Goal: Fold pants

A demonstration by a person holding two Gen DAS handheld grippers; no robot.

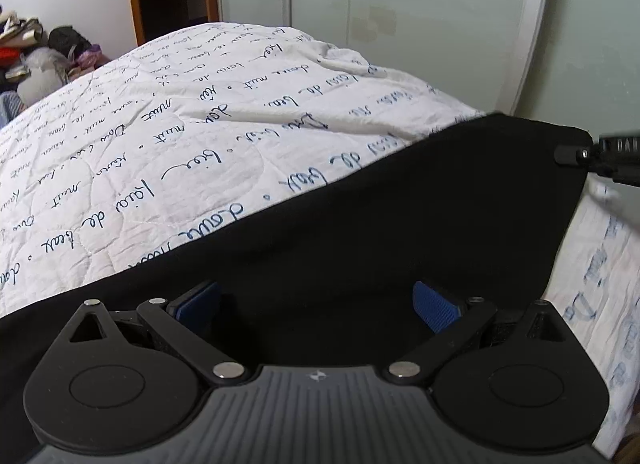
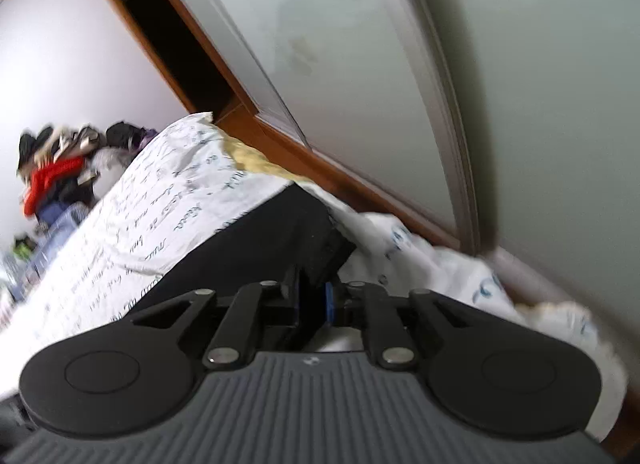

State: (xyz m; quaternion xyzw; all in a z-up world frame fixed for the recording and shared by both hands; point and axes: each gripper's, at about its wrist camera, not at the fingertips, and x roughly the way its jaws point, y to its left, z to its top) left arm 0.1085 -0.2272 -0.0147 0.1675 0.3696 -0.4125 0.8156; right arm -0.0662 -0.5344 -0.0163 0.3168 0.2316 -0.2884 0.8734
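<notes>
The black pants (image 1: 400, 207) lie across a bed covered by a white quilt with blue handwriting (image 1: 160, 135). My left gripper (image 1: 316, 306) is open, its blue pads (image 1: 434, 306) spread over the near part of the black cloth. My right gripper (image 2: 312, 304) is shut on a corner of the pants (image 2: 280, 232) and holds it lifted above the bed. The right gripper also shows in the left wrist view (image 1: 568, 153), pinching the far right corner of the cloth. The right wrist view is motion-blurred.
A pale green sliding wardrobe (image 1: 400, 3) with a wooden frame (image 2: 320, 167) runs along the bed's far side. A pile of clothes (image 2: 60, 171) lies beyond the bed's far left end. A yellow sheet (image 2: 256, 161) shows under the quilt.
</notes>
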